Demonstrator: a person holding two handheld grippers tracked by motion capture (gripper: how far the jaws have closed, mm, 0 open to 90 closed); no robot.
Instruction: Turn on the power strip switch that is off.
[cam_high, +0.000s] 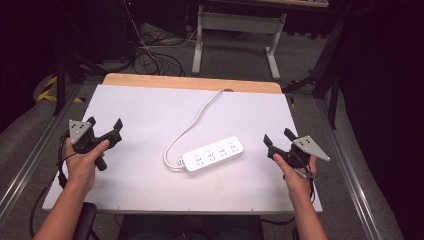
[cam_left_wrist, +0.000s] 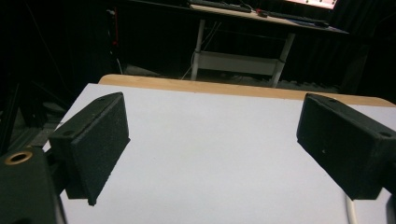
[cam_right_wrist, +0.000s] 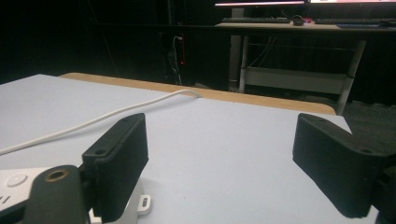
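With both the left gripper (cam_high: 104, 129) and right gripper (cam_high: 278, 138) spread wide and empty, I judge squaring up on the white power strip (cam_high: 213, 155) lying mid-table between them comes first.

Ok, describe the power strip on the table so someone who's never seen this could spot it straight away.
On the white table, look near the middle, between the two hand-held grippers. The power strip lies flat there, angled slightly, a long white bar with a row of sockets and buttons. Its white cord loops off one end and runs toward the table's far wooden edge.
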